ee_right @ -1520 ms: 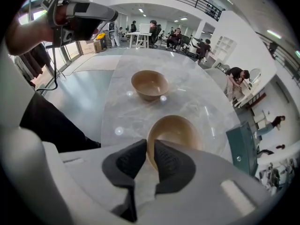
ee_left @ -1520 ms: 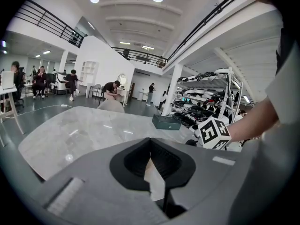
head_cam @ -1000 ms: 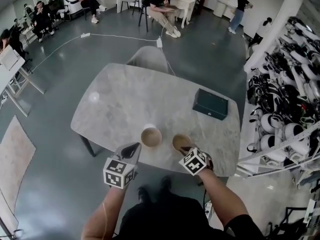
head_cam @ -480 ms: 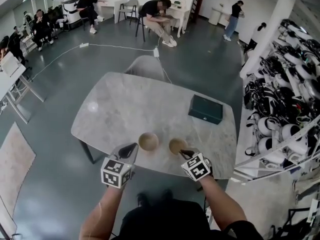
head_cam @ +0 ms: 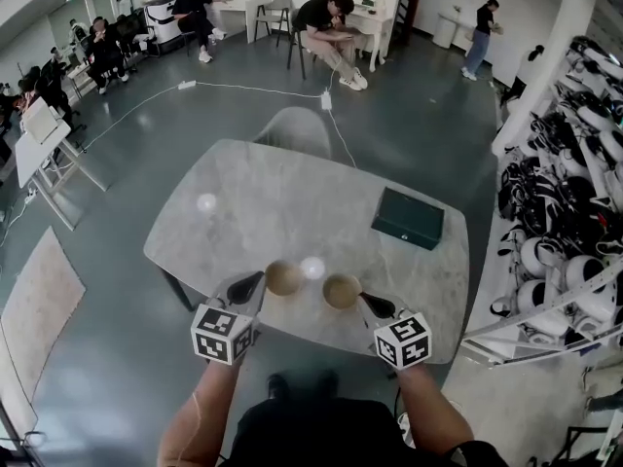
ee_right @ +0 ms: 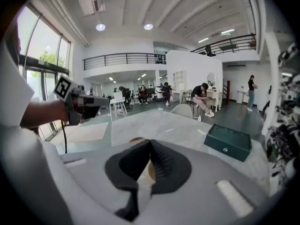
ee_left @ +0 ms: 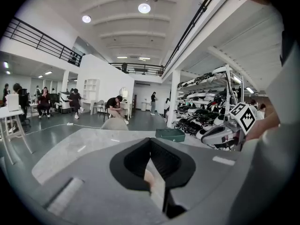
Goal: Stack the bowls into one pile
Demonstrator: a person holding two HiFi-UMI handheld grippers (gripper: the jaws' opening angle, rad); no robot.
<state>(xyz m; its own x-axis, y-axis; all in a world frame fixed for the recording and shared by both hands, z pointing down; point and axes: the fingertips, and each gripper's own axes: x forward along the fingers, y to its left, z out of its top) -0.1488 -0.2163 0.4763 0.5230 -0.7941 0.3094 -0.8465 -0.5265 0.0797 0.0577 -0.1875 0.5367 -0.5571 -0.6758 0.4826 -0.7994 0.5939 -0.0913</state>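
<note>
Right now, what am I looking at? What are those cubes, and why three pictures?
There's no robot. A person holds a gripper with two jaws in each hand; the patterned cubes are part of them. The wide picture comes from a camera on the person's head; the other two ride on the grippers, looking along the jaws. On the marble table lies a green box. The left gripper seems shut on the rim of the left bowl; the right gripper, its jaws just closed, pinches the right bowl.

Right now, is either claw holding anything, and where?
Both. The left claw pinches the left bowl by its rim; the right claw, having just closed, pinches the right bowl by its rim.
</note>
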